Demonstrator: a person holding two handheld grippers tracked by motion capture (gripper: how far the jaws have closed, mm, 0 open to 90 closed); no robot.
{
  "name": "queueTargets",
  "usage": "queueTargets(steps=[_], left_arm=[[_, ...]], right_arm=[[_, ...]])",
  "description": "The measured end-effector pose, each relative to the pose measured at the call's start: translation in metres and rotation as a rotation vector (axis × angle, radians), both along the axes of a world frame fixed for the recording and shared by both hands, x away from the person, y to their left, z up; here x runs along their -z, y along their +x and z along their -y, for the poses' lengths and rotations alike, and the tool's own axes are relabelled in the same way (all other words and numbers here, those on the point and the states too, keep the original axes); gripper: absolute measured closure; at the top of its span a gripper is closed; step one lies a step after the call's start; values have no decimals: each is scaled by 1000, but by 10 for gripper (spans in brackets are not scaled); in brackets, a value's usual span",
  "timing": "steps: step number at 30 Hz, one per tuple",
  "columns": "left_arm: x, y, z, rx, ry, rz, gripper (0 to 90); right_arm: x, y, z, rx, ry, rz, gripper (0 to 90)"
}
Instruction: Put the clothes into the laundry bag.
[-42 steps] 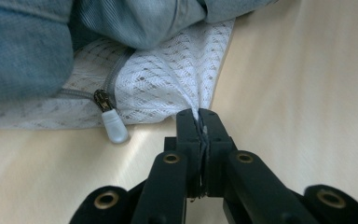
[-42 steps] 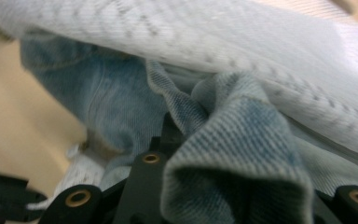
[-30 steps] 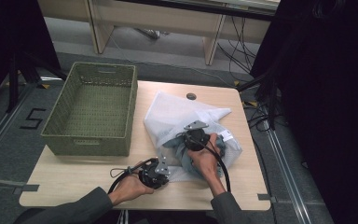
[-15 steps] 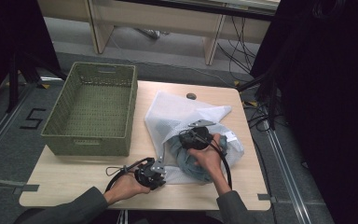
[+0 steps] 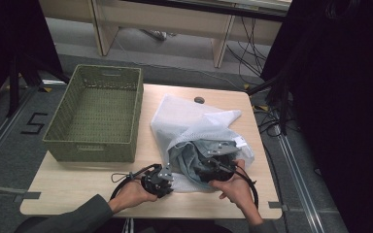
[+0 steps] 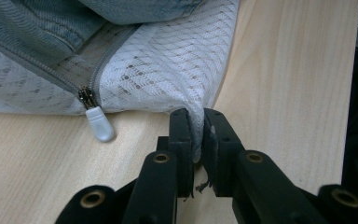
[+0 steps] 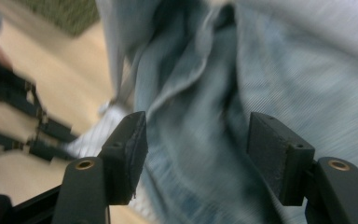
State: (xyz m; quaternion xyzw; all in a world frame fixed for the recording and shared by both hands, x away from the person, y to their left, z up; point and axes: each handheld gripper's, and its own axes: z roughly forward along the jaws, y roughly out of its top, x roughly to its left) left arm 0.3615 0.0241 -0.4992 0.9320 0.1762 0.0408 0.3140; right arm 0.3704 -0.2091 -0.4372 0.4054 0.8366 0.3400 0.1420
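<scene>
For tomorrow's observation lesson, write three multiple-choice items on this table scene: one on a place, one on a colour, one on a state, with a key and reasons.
1. Where does the basket stand relative to the mesh bag?
A. to its left in the high view
B. on top of it
C. to its right in the high view

2. What colour is the basket?
A. red
B. green
C. white

3. How does the left gripper stand?
A. wide open over the basket
B. shut on the mesh bag's edge
C. lying loose on the table

Key: 1 A, the basket sits at the table's left part; 2 B, its weave is olive green; 3 B, white mesh is pinched between the jaws.
</scene>
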Motion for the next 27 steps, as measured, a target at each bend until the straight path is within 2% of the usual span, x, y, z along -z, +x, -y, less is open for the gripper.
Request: queueTargets(steps=[1, 2, 3, 4, 5, 6, 8, 9, 10, 11, 13, 16, 20, 21, 22, 23, 24, 27], left_arm=[[1, -2, 2, -26, -29, -6, 813], [1, -2, 2, -28, -30, -6, 814], [1, -2, 2, -28, -31, -6, 812], [2, -2, 2, -29, -33, -5, 812], [0, 0, 1, -6, -5, 4, 813], [0, -1, 1, -7, -6, 5, 816], [0, -1, 1, 0, 2, 10, 826], [0, 0, 1, 10, 9, 17, 836], [-1, -1, 1, 10, 10, 18, 841], [-1, -2, 2, 4, 9, 18, 849], [-1, -2, 2, 9, 14, 22, 854], [-1, -2, 1, 8, 13, 22, 856], [-1, -3, 1, 4, 15, 17, 856], [-1, -2, 0, 10, 15, 26, 856], [-1, -2, 0, 18, 22, 27, 856], [-2, -1, 0, 15, 27, 33, 856], [-2, -1, -1, 17, 26, 28, 857], [0, -3, 0, 12, 5, -3, 867]], right_arm=[[8, -3, -4, -4, -6, -27, 388], [13, -3, -7, -8, 0, -33, 379], [17, -4, -10, -28, -35, -55, 359], [25, -5, -16, -14, -32, -58, 354], [30, -4, -19, -29, -59, -66, 353], [33, -4, -23, -33, -89, -93, 373], [40, -1, -29, -29, -135, -58, 485], [43, 5, -31, -53, -197, -11, 585], [45, 7, -33, -55, -225, -2, 634], [46, 11, -34, -51, -231, 10, 696], [44, 20, -37, -35, -237, 42, 789], [38, 34, -42, 15, -216, 83, 820], [38, 63, -49, 85, -201, 122, 823], [39, 68, -49, 95, -204, 142, 822], [41, 74, -49, 112, -188, 146, 819], [43, 82, -47, 123, -174, 172, 813], [44, 87, -45, 115, -149, 171, 804], [45, 93, -40, 169, -114, 177, 731]])
